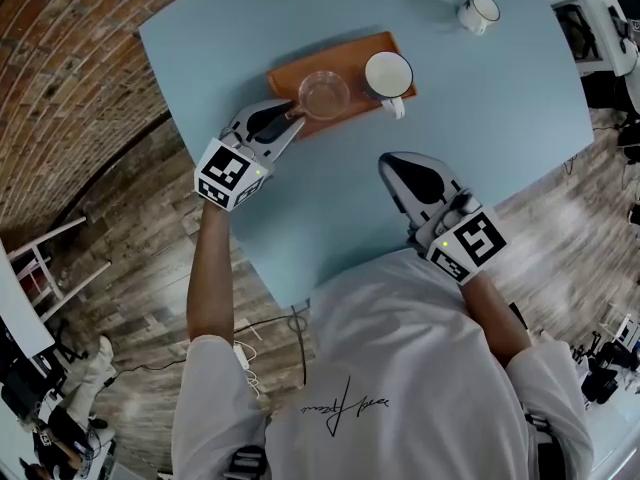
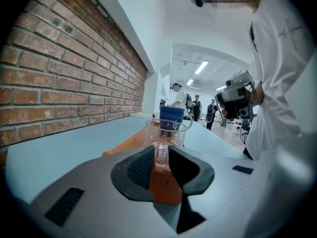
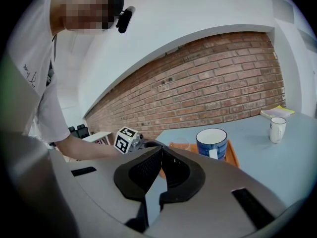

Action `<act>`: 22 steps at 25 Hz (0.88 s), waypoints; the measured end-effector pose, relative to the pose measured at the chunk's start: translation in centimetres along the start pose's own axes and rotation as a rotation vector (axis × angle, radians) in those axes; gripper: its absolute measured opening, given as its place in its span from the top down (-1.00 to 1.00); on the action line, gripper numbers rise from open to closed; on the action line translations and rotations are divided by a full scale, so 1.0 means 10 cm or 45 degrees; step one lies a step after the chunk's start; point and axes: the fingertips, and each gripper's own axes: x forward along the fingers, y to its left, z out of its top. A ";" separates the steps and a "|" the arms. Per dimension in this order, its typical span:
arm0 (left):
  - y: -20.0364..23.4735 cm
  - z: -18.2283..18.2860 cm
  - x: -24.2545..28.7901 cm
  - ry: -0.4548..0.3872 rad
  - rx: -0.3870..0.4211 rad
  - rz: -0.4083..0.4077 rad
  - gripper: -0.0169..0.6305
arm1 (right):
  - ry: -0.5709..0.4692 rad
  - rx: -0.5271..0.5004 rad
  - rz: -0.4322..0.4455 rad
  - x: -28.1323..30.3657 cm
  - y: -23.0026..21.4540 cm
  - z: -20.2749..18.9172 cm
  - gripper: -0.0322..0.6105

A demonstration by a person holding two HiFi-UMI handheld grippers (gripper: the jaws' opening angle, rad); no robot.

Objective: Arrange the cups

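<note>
The left gripper [image 1: 292, 113] reaches onto the orange tray [image 1: 290, 73] from its 8 o'clock side. Its jaws are closed on the handle of the clear glass cup [image 1: 324, 95]. In the left gripper view the handle fills the gap between the 2 dark pads. The glass cup stands upright on the tray's 9 o'clock half. Just beside it, at its 3 o'clock, stands the blue mug [image 1: 388, 74] (white inside, handle pointing toward the person), also on the tray.

The right gripper [image 1: 388, 165] is over the bare light-blue tabletop [image 1: 500, 118], at about 6 o'clock from the blue mug and well apart from the tray. Its jaws are closed together with nothing between them, as the right gripper view shows.

A small white mug [image 1: 479, 12] stands alone on the tabletop, at about 1 o'clock from the tray and well apart from it. In the head view it seems to lean, though the right gripper view shows it upright.
</note>
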 end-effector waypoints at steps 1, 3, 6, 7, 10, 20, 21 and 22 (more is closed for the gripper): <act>-0.01 0.00 0.01 -0.005 0.002 0.001 0.68 | 0.004 0.000 0.000 0.00 0.00 -0.01 0.83; -0.02 0.00 0.01 -0.010 0.009 0.009 0.70 | 0.012 0.002 0.003 0.00 0.00 -0.03 0.83; -0.03 0.01 0.02 -0.019 0.006 0.012 0.72 | 0.017 0.002 0.009 0.01 0.01 -0.03 0.83; -0.03 0.01 0.03 -0.023 0.005 0.014 0.73 | 0.017 -0.002 0.010 0.02 0.01 -0.03 0.83; -0.06 0.01 0.05 -0.023 0.018 0.033 0.76 | 0.014 -0.012 0.015 0.04 0.03 -0.03 0.83; -0.08 0.01 0.01 -0.003 0.050 0.147 0.78 | -0.001 -0.036 0.004 0.00 0.05 0.02 0.83; -0.09 0.03 0.01 -0.007 0.051 0.156 0.78 | -0.004 -0.037 0.002 -0.01 0.05 0.02 0.83; -0.11 0.04 0.01 -0.010 0.053 0.165 0.78 | -0.007 -0.038 0.003 -0.01 0.05 0.03 0.83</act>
